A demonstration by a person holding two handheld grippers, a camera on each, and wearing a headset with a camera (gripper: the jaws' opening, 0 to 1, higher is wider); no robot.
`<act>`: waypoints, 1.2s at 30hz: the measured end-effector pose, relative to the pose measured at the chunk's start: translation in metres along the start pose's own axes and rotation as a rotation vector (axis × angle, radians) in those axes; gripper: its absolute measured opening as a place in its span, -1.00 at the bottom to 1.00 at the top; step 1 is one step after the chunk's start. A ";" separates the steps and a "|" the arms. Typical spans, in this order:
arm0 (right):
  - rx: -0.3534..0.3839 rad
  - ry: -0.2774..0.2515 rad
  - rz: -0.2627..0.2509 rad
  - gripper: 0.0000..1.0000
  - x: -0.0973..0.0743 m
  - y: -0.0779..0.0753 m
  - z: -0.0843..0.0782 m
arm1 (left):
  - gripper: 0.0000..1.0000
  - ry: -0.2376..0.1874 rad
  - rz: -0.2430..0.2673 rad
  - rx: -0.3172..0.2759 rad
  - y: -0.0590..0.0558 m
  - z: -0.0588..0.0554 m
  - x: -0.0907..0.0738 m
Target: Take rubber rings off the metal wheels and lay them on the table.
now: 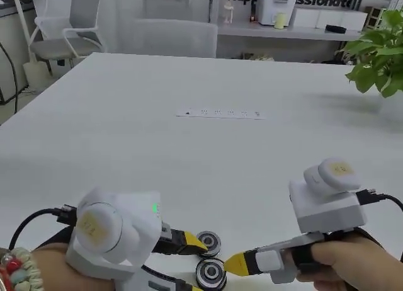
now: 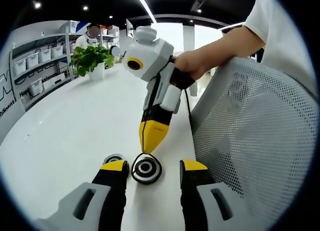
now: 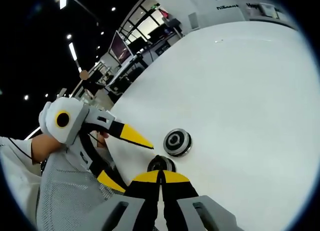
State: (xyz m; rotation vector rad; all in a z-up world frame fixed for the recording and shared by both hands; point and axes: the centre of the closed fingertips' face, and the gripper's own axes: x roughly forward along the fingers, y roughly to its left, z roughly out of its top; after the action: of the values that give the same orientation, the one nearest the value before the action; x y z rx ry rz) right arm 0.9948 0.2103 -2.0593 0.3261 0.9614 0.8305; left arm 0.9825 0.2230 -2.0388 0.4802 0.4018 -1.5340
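Left gripper (image 2: 154,165) gapes wide around a metal wheel (image 2: 146,170), lower centre; right gripper (image 3: 160,177), jaws pressed together, points at its rim.

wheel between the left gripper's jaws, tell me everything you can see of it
The wheel is small and round and lies flat on the white table. It has a dark outer band, a shiny metal face and a dark centre. It sits between the open jaws of the left gripper, which do not visibly touch it. The shut yellow tip of the right gripper is at its rim, touching or nearly so. A second wheel lies just beyond.
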 end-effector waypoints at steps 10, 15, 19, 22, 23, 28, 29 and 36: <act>0.003 -0.005 0.005 -1.00 0.000 0.000 0.001 | 0.16 -0.023 -0.011 -0.030 0.003 0.018 -0.017; -0.015 0.001 -0.001 -1.00 -0.001 0.000 0.000 | 0.41 -0.041 0.012 -0.054 0.010 0.025 -0.035; -0.017 -0.001 0.005 -1.00 -0.001 0.000 0.001 | 0.46 -0.042 0.032 -0.069 0.012 0.028 -0.047; -0.017 0.000 0.005 -1.00 -0.001 -0.001 0.001 | 0.58 -0.041 0.040 -0.079 0.011 0.030 -0.055; -0.016 -0.001 0.005 -1.00 -0.001 -0.001 0.001 | 0.62 -0.043 0.048 -0.075 0.011 0.031 -0.059; -0.019 0.000 0.003 -1.00 -0.002 -0.002 0.000 | 0.76 -0.048 0.082 -0.053 0.010 0.035 -0.078; -0.020 0.001 0.003 -1.00 -0.002 -0.002 0.000 | 0.77 -0.050 0.088 -0.052 0.010 0.035 -0.082; -0.020 0.001 0.004 -1.00 -0.002 -0.002 0.000 | 0.93 -0.095 0.180 -0.072 0.017 0.040 -0.115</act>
State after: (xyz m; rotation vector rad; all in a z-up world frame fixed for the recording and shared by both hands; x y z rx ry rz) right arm 0.9954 0.2076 -2.0598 0.3101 0.9532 0.8441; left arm 0.9968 0.2986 -1.9433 0.3755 0.3304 -1.3573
